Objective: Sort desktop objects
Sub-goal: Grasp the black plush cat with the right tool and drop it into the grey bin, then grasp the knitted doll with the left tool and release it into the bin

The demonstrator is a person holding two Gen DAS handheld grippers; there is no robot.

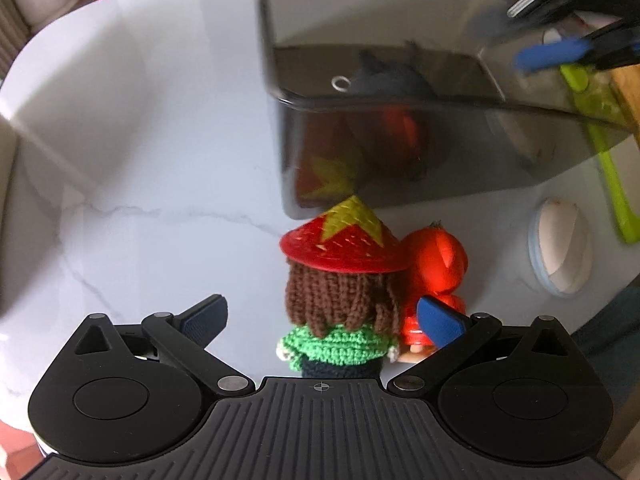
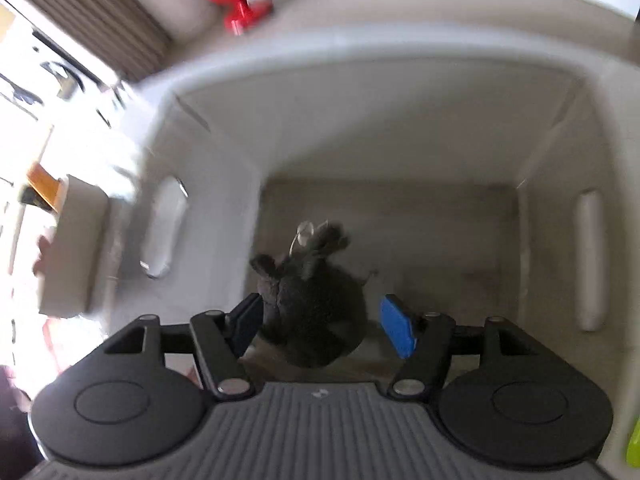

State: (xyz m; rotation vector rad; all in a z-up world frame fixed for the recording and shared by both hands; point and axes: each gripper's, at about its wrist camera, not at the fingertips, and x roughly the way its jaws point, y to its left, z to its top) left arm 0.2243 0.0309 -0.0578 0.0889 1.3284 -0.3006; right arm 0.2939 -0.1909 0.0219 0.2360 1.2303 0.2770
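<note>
Left wrist view
Left gripper (image 1: 322,322): jaws spread wide, gripping nothing; the crocheted doll stands between them without touching either pad.
Crocheted doll (image 1: 340,292): upright on the white marble tabletop (image 1: 140,180), back to the camera, with brown yarn hair, green top and a red conical hat bearing a yellow star.
Orange figurine (image 1: 438,264): just beside the doll on its right, partly hidden behind the blue pad.
Grey bin (image 1: 400,152): translucent, beyond the doll; its glossy wall mirrors the hat.
Green utensil (image 1: 612,184): right of the bin, near a round white container (image 1: 562,246).

Right wrist view
Right gripper (image 2: 320,326): jaws apart over the bin's interior (image 2: 400,140).
Dark plush toy (image 2: 312,304): between the pads, inside the bin; contact with the pads cannot be told.
</note>
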